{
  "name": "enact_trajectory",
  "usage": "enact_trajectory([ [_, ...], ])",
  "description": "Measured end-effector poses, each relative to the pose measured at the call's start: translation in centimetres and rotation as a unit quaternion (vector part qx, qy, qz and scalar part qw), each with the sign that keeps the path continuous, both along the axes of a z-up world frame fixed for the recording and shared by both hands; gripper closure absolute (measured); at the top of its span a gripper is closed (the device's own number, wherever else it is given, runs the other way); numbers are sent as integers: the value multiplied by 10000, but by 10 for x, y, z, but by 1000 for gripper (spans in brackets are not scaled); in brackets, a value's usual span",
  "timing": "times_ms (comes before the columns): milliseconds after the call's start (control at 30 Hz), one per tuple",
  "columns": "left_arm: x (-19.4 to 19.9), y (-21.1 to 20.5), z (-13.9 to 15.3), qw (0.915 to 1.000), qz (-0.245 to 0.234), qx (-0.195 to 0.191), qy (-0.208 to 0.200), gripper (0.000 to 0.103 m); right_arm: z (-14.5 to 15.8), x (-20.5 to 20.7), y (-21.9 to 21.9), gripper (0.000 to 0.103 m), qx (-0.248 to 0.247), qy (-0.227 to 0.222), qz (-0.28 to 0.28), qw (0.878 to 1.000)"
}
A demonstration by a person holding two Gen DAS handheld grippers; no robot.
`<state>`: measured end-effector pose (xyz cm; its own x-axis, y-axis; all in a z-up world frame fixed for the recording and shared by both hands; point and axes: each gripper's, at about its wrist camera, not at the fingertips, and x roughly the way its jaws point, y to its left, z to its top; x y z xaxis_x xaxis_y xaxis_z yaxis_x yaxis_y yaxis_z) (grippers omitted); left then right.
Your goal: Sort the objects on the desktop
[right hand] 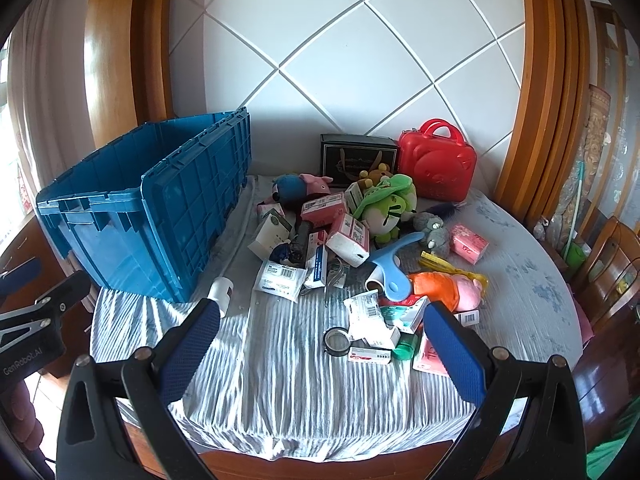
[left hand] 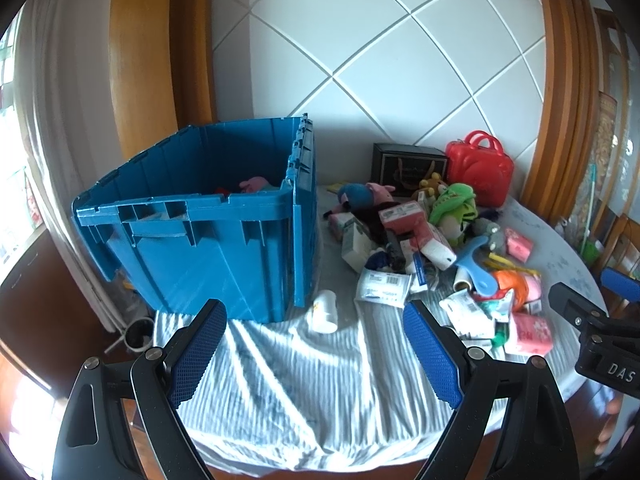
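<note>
Both grippers hang over the near edge of the cloth (right hand: pixel 280 380) with jaws spread wide and nothing between them. The left gripper (left hand: pixel 316 348) looks straight at a small white bottle (left hand: pixel 325 312) lying on its side just ahead of the gap between its jaws, close to the near corner of the blue crate (left hand: pixel 200 248). The crate stands ahead and to the left of those jaws, open, with a few soft toys already inside.

The right gripper (right hand: pixel 320 344) faces the main heap (right hand: pixel 344 240) of boxes, packets and plush toys; a small round lid (right hand: pixel 336 342) and a flat packet (right hand: pixel 370 356) lie nearest, just ahead between its jaws.

The step in hand looks like choosing the next pick. The lone bottle seems the easiest: approach along the cloth, straddle its body across the short axis, and close gently since it may roll. The folds in the cloth could snag a low fingertip, so the jaws should come down from above rather than slide.
</note>
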<state>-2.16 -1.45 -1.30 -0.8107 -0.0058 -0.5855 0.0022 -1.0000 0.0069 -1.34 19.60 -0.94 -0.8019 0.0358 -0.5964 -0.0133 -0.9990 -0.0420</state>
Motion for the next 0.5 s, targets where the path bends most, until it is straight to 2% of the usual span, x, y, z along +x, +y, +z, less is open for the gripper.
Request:
enact_trajectory([
  [333, -6, 1, -7, 9999, -122, 28, -82, 12, -6, 2, 5, 0, -28, -96, -170, 9998],
  [500, -13, 9, -24, 9992, -343, 23, -220, 12, -19, 6, 12, 0, -59, -179, -400, 9990],
])
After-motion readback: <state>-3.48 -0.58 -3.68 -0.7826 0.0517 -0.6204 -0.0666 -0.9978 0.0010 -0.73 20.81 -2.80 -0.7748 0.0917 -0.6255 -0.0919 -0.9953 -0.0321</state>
